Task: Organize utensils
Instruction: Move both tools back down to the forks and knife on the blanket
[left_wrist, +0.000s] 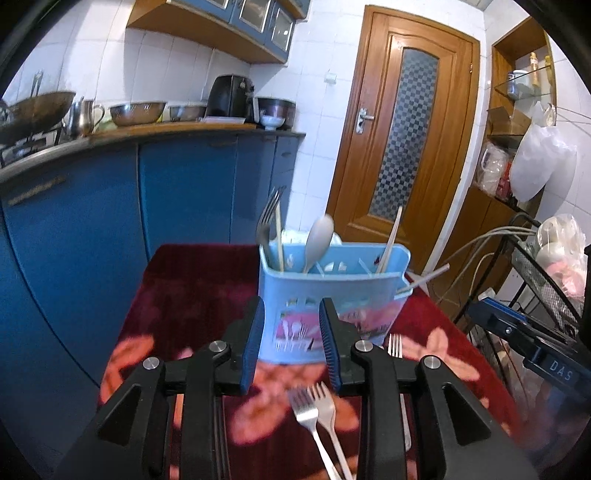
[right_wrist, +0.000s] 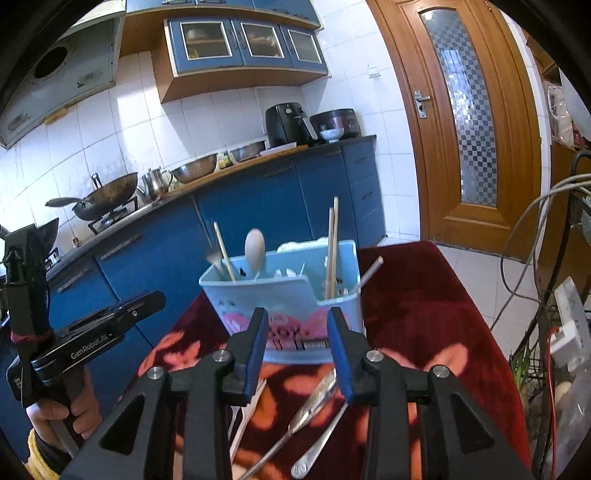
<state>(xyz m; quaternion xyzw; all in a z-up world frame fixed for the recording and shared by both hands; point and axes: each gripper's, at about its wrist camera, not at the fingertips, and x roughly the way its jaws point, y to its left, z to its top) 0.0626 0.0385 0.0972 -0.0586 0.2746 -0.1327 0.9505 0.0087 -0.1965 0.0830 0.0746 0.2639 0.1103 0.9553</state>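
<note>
Facing: both claws point at a light blue utensil holder (left_wrist: 332, 295) standing upright on a dark red flowered cloth (left_wrist: 192, 288) that covers the counter.
Left claw: the left claw (left_wrist: 291, 343) has its blue-padded fingers apart with nothing between them; it hovers low in the centre of the left wrist view, the holder's front wall showing through the gap.
Right claw: the right claw (right_wrist: 297, 347) is likewise spread and empty, low centre of the right wrist view, with the holder (right_wrist: 284, 295) just beyond its tips.
Holder contents: in the left wrist view a fork (left_wrist: 266, 218) and a chopstick (left_wrist: 279, 240) stand in the left compartment, a pale spoon (left_wrist: 317, 236) leans near the middle, and another chopstick (left_wrist: 391, 240) tilts in the right end. One more stick (left_wrist: 428, 278) pokes out sideways at the holder's right edge.
Loose utensils, left view: two forks (left_wrist: 314, 406) lie side by side on the cloth at the bottom centre, tines toward the holder; a third fork (left_wrist: 395, 345) shows partly behind the right finger.
Loose utensils, right view: two metal utensils (right_wrist: 314, 402) lie slanted on the cloth under the claw at the bottom centre, their heads blurred; a pale utensil (right_wrist: 251, 410) lies to their left, partly hidden by the finger.
Left edge, right view: a hand (right_wrist: 62, 413) grips the other gripper's handle at the lower left.
Background: blue cabinets (left_wrist: 184, 192) and a wooden door (left_wrist: 402, 136).
</note>
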